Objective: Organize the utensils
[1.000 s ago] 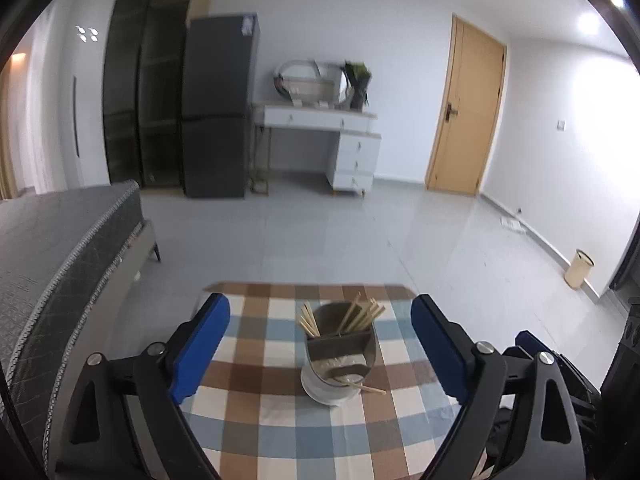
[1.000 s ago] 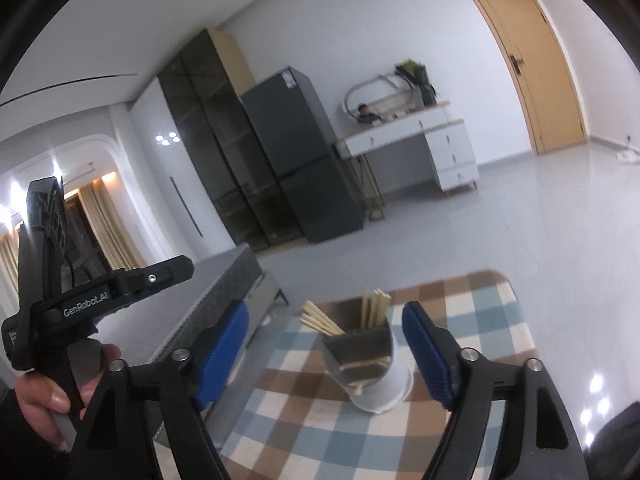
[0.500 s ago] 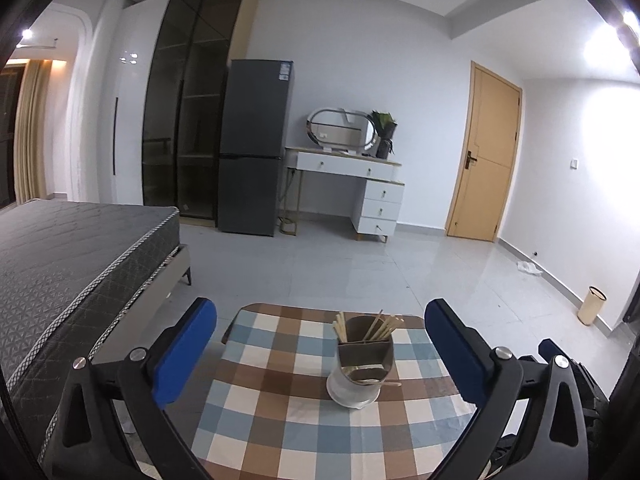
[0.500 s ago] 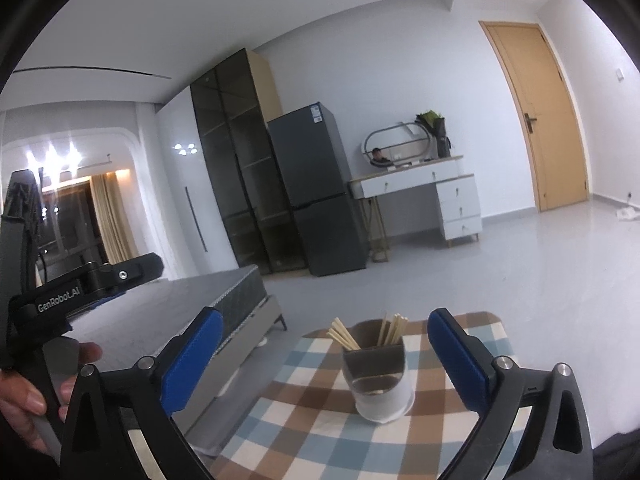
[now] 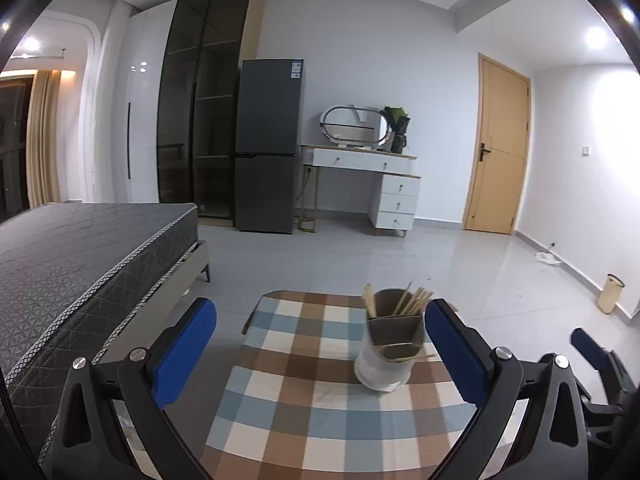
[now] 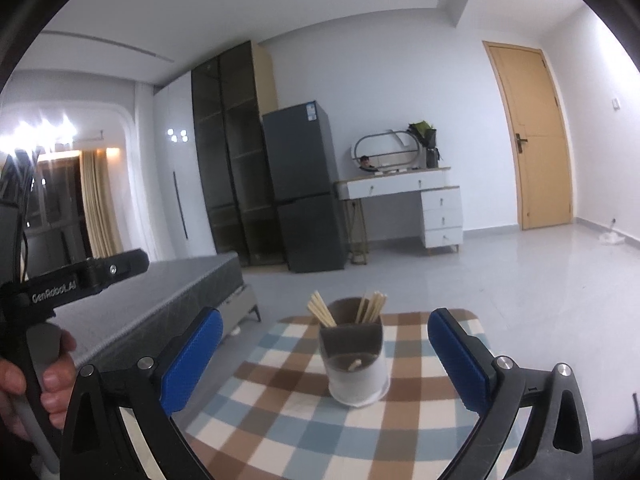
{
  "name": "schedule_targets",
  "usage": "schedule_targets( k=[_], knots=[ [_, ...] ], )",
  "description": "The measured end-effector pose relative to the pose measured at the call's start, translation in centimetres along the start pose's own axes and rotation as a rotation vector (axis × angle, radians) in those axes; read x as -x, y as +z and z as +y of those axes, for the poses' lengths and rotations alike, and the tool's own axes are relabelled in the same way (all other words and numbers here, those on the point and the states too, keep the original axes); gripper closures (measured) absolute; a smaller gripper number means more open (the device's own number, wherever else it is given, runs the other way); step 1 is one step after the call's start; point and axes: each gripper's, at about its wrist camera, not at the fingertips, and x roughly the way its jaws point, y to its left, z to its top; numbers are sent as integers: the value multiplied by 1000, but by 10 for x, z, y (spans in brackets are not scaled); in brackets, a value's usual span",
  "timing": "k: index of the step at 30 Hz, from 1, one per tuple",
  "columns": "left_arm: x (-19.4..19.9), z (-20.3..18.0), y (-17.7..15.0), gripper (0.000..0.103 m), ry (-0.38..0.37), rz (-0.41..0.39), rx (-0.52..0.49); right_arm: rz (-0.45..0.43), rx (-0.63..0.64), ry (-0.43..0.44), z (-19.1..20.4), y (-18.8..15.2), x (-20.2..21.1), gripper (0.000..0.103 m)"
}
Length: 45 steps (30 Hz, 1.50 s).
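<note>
Checked cloth in brown, blue and white covers the surface (image 5: 320, 412), where a utensil holder (image 5: 390, 344) with chopsticks (image 5: 412, 300) stands toward the far right. Behind lie grey floor, a bed (image 5: 80, 256), a dark fridge (image 5: 268, 144), a white dresser (image 5: 372, 184) and a wooden door (image 5: 498, 148). The left claw (image 5: 320, 352) and right claw (image 6: 326, 360) both gape wide, empty. Only the right view shows a hand (image 6: 36, 384) gripping the other tool's handle; only the left shows a bin (image 5: 610, 292).

dim, even ceiling light | lamp glare upper left | fisheye edges bent, black corners | sharp
</note>
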Motion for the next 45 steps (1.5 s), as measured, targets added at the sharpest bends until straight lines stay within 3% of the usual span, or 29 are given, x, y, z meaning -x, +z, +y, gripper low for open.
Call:
schedule_targets(
  k=[18, 31, 34, 45],
  knots=[
    [-39, -10, -33, 2, 37, 63, -50, 83, 26, -38, -15, -43, -23, 0],
    [-71, -18, -57, 2, 19, 161, -108, 188, -73, -83, -38, -63, -47, 0],
    [-79, -19, -58, 2, 6, 200, -98, 214, -93, -87, -41, -67, -54, 0],
    [-83, -20, -54, 2, -7, 207, -77, 253, -121, -102, -43, -71, -58, 0]
  ],
)
